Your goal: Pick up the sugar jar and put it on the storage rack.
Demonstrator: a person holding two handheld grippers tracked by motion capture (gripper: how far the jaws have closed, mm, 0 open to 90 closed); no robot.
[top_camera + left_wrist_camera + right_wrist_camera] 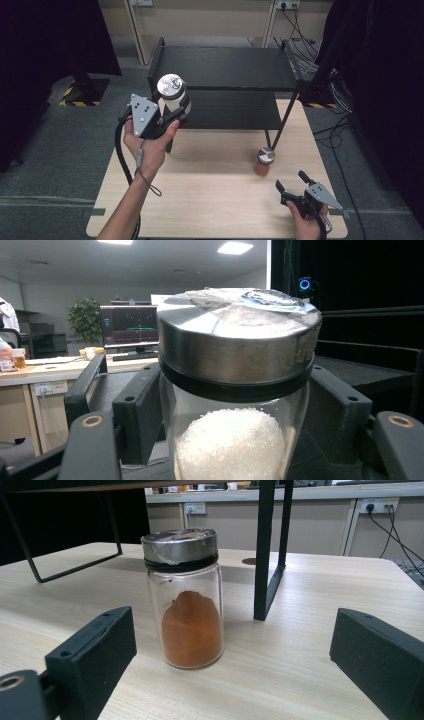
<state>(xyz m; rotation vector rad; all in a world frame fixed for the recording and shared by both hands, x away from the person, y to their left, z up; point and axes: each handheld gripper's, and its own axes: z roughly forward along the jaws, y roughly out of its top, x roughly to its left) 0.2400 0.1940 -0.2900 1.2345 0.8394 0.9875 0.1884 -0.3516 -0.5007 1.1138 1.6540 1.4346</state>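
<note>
Jar of white crystals (172, 92): in the high view your left gripper (170, 112) pinches it, held up in front of the black shelf rack (225, 70). Left gripper view: the jar's glass sits clamped between both jaws, steel lid (240, 335) above them. Right gripper view: your right gripper (235, 680) stands spread, the orange-powder jar (190, 600) just ahead of its jaws on the table (310, 645), untouched.

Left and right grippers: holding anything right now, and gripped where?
Left gripper holds the white-crystal jar, jaws on its glass body below the lid. Right gripper holds nothing, jaws open.
</note>
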